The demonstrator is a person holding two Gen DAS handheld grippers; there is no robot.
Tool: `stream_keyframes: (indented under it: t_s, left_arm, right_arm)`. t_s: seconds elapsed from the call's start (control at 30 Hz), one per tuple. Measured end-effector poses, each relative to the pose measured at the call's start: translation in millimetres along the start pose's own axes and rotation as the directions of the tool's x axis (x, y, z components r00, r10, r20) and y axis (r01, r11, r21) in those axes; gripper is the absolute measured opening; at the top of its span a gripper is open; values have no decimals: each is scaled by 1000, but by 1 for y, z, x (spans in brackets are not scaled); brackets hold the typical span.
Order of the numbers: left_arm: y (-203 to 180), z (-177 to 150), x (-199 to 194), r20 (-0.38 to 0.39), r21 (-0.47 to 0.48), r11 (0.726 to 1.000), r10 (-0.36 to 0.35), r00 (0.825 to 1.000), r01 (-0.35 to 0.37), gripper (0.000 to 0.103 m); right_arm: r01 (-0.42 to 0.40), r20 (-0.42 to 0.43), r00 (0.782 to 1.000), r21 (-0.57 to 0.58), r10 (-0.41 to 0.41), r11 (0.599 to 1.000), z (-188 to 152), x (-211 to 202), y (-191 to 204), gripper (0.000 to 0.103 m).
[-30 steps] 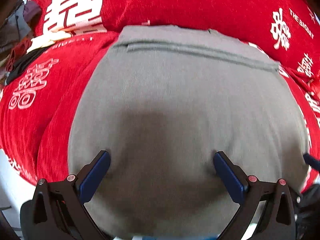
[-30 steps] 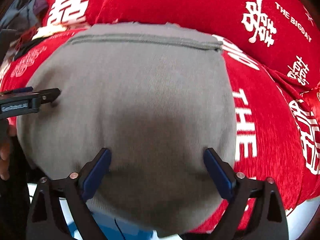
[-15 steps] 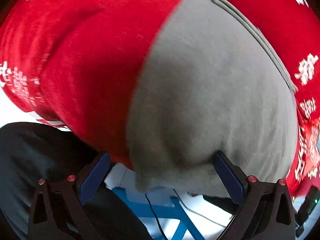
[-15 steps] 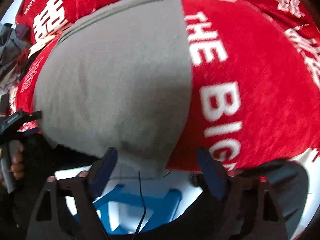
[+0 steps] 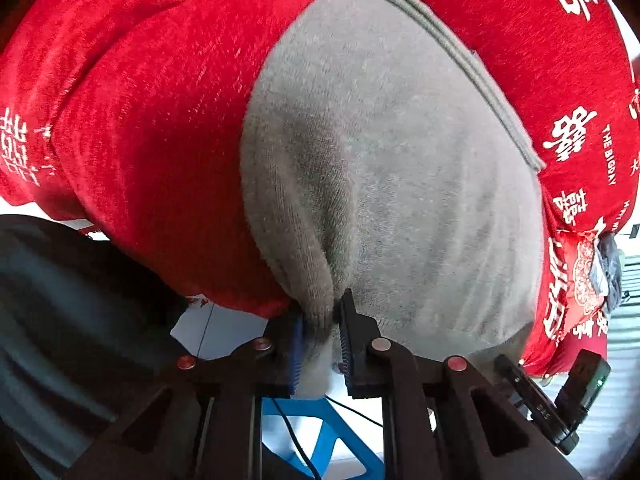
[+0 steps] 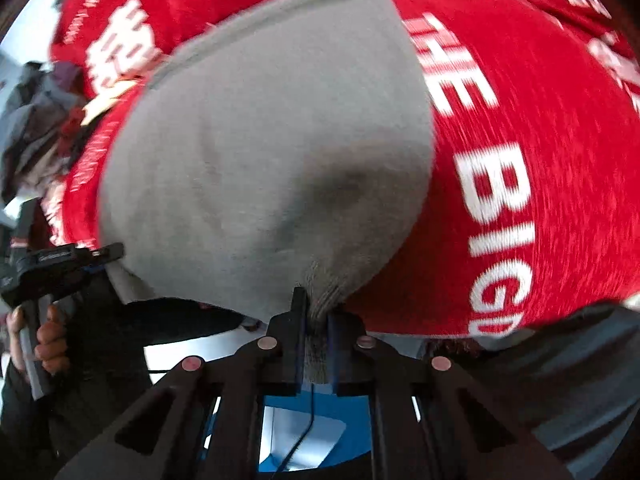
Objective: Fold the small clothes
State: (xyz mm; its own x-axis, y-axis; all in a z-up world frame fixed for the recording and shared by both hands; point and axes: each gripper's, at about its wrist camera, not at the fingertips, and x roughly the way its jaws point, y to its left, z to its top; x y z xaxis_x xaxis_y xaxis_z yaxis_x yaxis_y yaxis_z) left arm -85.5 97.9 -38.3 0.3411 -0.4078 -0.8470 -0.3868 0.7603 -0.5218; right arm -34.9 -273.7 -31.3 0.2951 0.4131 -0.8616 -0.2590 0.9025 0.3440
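While the grey garment (image 5: 392, 168) lies spread flat on the red cloth (image 5: 152, 112) that covers the surface, both of its near corners are now pinched. The left hand-held gripper (image 5: 320, 332) has just been closing, and its two blue pads press a bunched fold of the grey fabric at the near left corner, right at the edge of the surface. From this pinch a soft ridge of fabric runs up into the garment. In the right wrist view, the right hand-held gripper (image 6: 316, 320) has also just been closing, and its jaws stand almost together with the near right corner of the garment (image 6: 260, 152) squeezed between them; a small tuft of ribbed grey fabric shows between the pads. The far hem of the garment, with a stitched band, lies toward the top of both views. White letters and characters are printed on the red cloth, and on the right of the garment I can read "THE BIG". At the left edge of the right wrist view, the left hand-held gripper (image 6: 96, 256) is seen from the side at the other corner, and a hand (image 6: 44, 332) holds its handle. Below the edge of the surface a blue frame (image 5: 324, 436) and a thin black cable (image 6: 308, 420) are visible.
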Motion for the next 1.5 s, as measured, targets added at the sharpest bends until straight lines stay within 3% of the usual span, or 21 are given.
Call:
stream_keyframes:
  t_s: [0.13, 0.27, 0.43, 0.7, 1.03, 1.13, 1.2, 1.3, 1.33, 1.4, 1.43, 1.47, 1.5]
  left_arm:
    - [-5, -1, -28, 78, 32, 998, -61, 995, 59, 17]
    - [-11, 22, -50, 165, 52, 994, -108, 980, 101, 17]
    - [-27, 45, -48, 181, 59, 994, -98, 979, 88, 17]
    - [-44, 64, -76, 256, 110, 989, -126, 959, 101, 17]
    - [-96, 133, -105, 351, 165, 981, -152, 924, 99, 17]
    - [-109, 156, -95, 341, 168, 984, -110, 934, 54, 17]
    - [-106, 161, -90, 323, 144, 989, -71, 944, 25, 17]
    - [-84, 149, -82, 228, 99, 993, -90, 970, 69, 17]
    - [-72, 140, -78, 204, 76, 996, -69, 976, 54, 17]
    - [-50, 121, -71, 184, 33, 999, -11, 983, 5, 49]
    - [-41, 112, -67, 181, 9, 1000, 7, 984, -8, 85]
    - [-30, 102, -64, 197, -37, 999, 37, 980, -30, 94]
    - [-23, 95, -61, 203, -65, 997, 50, 978, -38, 94]
  right_arm:
    - [-66, 120, 990, -47, 71, 997, 4, -34, 8, 9]
    - [-111, 231, 966, -41, 117, 993, 18, -57, 2, 9]
    - [-124, 260, 957, -31, 128, 992, 35, -58, -2, 9]
    - [-183, 367, 908, -93, 204, 979, 54, -88, 12, 7]
    - [-207, 463, 859, -73, 216, 976, 129, -103, 17, 5]
    - [-204, 470, 855, -86, 220, 975, 158, -100, 25, 5]
    - [-159, 450, 875, -75, 175, 984, 176, -88, 27, 5]
    - [-163, 429, 887, -49, 168, 985, 181, -76, 21, 5]
    - [-160, 426, 890, -44, 163, 986, 177, -74, 18, 5]
    - [-163, 416, 894, -38, 164, 986, 168, -71, 14, 5]
    - [-157, 413, 897, -42, 160, 987, 163, -70, 13, 5]
    - [-146, 409, 900, -49, 153, 988, 156, -70, 14, 5]
    - [-138, 408, 901, -55, 149, 989, 152, -70, 14, 5]
